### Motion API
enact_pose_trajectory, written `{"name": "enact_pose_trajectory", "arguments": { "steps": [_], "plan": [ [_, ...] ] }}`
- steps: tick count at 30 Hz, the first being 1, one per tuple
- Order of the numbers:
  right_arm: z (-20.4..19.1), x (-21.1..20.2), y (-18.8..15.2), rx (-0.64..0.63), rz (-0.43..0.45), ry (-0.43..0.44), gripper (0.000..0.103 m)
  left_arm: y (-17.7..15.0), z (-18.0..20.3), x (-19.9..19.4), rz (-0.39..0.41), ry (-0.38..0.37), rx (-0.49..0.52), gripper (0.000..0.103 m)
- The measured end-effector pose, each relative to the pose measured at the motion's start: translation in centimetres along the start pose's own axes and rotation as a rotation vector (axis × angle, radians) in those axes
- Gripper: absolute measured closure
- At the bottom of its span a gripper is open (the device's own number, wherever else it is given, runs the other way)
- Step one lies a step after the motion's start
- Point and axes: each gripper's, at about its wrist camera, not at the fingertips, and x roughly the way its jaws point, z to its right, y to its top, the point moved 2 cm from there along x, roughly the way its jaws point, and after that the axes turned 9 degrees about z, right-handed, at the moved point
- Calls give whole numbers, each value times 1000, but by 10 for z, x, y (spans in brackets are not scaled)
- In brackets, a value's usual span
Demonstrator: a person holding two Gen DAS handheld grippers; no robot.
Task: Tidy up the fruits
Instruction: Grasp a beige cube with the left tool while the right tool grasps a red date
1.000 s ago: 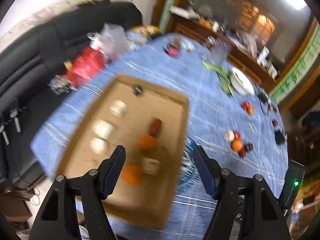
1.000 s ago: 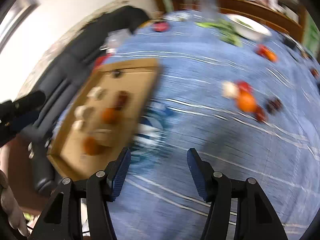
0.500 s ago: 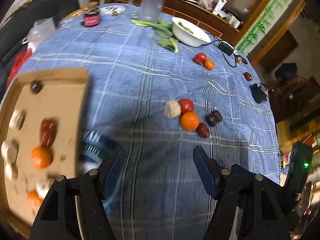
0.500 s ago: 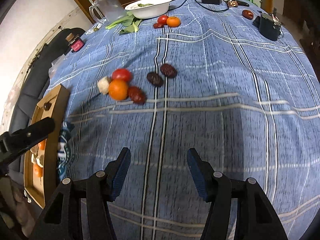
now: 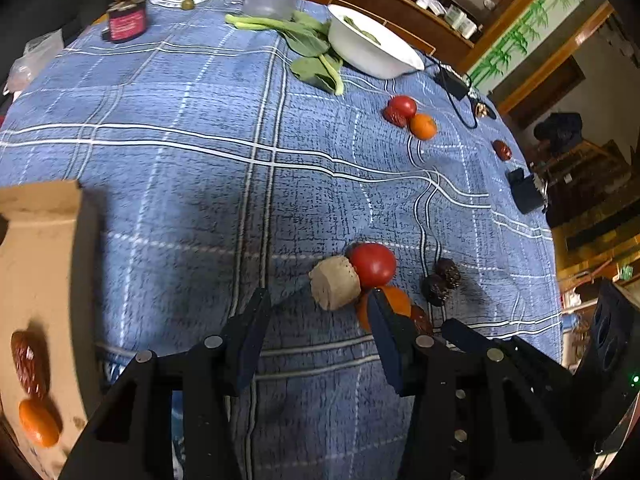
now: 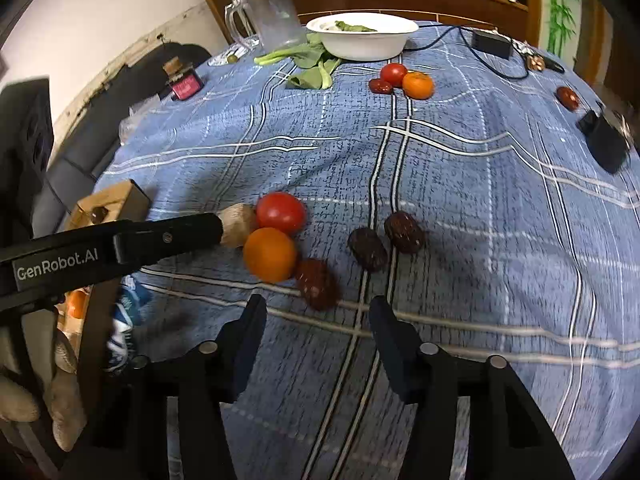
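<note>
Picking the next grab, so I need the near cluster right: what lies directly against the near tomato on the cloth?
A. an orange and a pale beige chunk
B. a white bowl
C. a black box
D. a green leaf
A: in the right wrist view the near tomato touches the orange and the pale beige chunk; the bowl sits far back.

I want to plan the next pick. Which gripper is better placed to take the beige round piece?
Left. The open left gripper points at the beige round piece, just ahead of its fingertips. The open right gripper faces the red date instead.
</note>
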Motion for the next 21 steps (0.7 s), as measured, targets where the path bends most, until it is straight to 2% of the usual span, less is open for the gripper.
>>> {"name": "enact_pose_trajectory", "arguments": {
  "steps": [6, 9, 10, 13, 14, 16, 19, 21],
  "plan": [
    [-6, 11, 7, -48, 12, 1, 52, 6, 3, 18, -7, 3, 24, 54],
    [-13, 12, 6, -73, 19, 10, 52, 9, 4, 22, -11, -19, 20, 67],
    [-14, 12, 6, -77, 18, 12, 52, 8, 6, 22, -7, -43, 22, 76],
    [-19, 12, 4, -90, 13, 27, 62, 6, 13, 21, 7, -34, 61, 76],
    [-20, 13, 4, -98, 10, 31, 67, 6, 12, 20, 5, -37, 56, 76],
    [-22, 13, 2, -108, 7, 31, 69, 7, 10, 20, 2, -41, 44, 77],
    [-16, 11, 1, -87, 2, 42, 80, 5, 5, 15, 3, -38, 36, 77],
    [-11, 9, 0, -59, -4, 58, 80, 4, 2, 11, 10, -34, 27, 77]
  ]
}}
